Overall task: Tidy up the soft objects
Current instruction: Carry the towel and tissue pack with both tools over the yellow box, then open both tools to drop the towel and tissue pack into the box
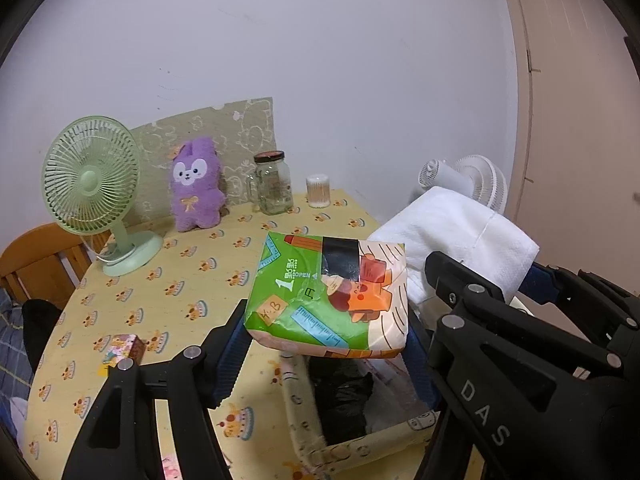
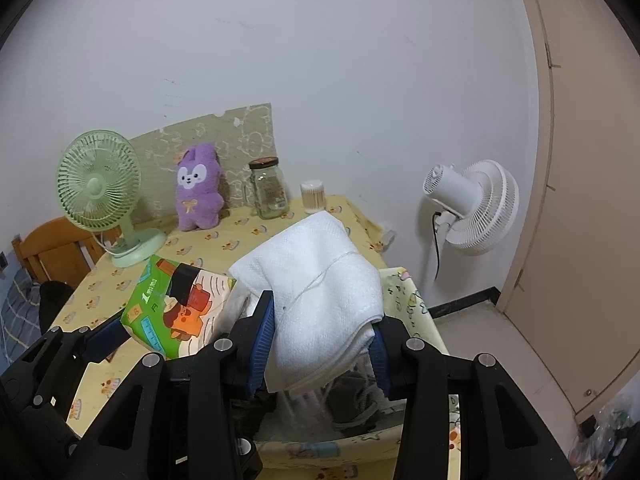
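Note:
My left gripper is shut on a green and orange tissue pack and holds it above an open fabric storage box with dark cloth inside. My right gripper is shut on a folded white towel held over the same box. The towel and right gripper also show in the left wrist view, right of the pack. The pack shows left of the towel in the right wrist view. A purple plush bunny stands at the back of the table.
On the yellow patterned table stand a green desk fan, a glass jar, a cotton swab tub and a small patterned box. A white floor fan stands right. A wooden chair is left.

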`<state>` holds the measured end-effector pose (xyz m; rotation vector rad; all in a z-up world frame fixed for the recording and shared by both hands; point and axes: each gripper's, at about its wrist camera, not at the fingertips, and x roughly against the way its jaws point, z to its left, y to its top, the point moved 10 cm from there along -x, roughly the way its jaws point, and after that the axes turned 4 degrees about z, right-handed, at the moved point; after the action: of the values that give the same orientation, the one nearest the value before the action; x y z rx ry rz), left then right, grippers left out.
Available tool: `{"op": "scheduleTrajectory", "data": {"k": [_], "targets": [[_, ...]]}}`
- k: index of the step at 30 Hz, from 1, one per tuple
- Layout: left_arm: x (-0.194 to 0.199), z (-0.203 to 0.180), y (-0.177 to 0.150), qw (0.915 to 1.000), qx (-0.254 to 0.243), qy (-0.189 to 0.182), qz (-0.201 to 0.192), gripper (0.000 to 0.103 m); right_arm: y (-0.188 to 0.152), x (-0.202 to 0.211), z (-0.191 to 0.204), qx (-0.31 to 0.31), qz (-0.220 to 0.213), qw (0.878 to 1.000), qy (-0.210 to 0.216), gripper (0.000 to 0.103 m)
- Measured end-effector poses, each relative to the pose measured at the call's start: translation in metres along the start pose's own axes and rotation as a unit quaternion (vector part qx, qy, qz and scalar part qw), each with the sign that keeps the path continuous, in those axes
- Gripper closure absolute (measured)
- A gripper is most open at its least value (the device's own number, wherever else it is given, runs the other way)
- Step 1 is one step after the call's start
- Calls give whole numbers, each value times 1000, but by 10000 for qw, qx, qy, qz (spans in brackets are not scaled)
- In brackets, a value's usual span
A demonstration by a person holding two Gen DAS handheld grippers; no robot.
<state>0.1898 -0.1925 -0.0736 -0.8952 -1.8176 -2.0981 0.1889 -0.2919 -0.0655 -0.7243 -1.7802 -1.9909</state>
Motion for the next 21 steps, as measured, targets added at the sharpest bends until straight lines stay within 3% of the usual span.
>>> {"op": "scheduleTrajectory", "data": {"k": [6,10,12,16,21], "targets": [[-15,-12,-4,9999,-67,-57,131,28,-7,-13,-14,-80,149,9998,-91,57],[-21,-18,-7,9997,-151,-77,180,12,-12,-21,-20,-141,245,9995,-102,57],[-24,-20,-7,9997,-173,-77,184,10,-13,-24,-23,-170,260,9995,-106,57],[-25,-25,-8,9993,-244,-163,217,9,-15,-28,-27,-204,262,9993,-189,26],[-23,-25,-9,9994,-266,-137,201,7,-15,-26,-26,-259,217,9993,-176,9]]}}
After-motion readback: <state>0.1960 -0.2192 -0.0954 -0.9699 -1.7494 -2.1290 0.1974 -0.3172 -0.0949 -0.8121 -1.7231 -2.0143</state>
